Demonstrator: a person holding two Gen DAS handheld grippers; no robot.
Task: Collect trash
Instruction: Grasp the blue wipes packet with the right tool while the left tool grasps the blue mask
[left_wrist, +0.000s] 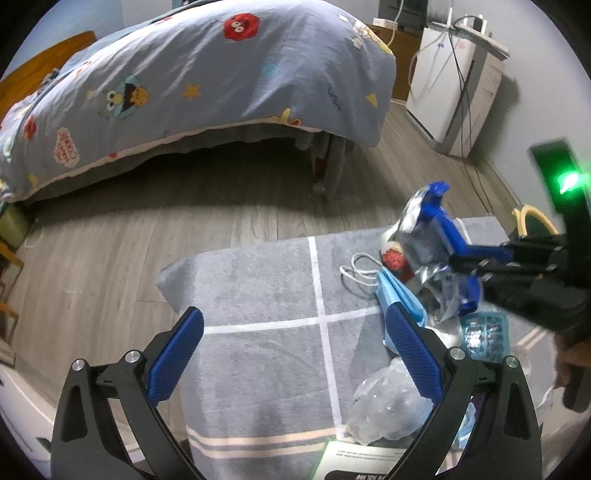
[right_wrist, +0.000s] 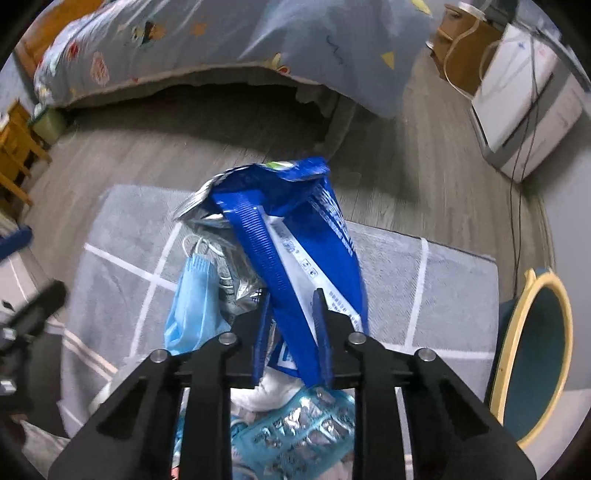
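My right gripper (right_wrist: 291, 306) is shut on a blue and silver snack bag (right_wrist: 314, 236) and holds it above the grey rug (right_wrist: 424, 295). The same bag (left_wrist: 421, 236) shows in the left wrist view, held up at the right. Below it lie a light blue face mask (right_wrist: 195, 302) and an empty pill blister pack (right_wrist: 295, 432). My left gripper (left_wrist: 293, 354) is open and empty, low over the rug (left_wrist: 258, 288), with its right finger beside the mask (left_wrist: 400, 295), the blister pack (left_wrist: 484, 332) and a crumpled clear plastic wrap (left_wrist: 388, 402).
A bed with a blue cartoon duvet (left_wrist: 207, 74) fills the back. A white appliance with cables (left_wrist: 454, 92) stands at the back right. A bin with a yellow rim (right_wrist: 535, 354) sits right of the rug. A white printed sheet (left_wrist: 358, 461) lies at the rug's near edge.
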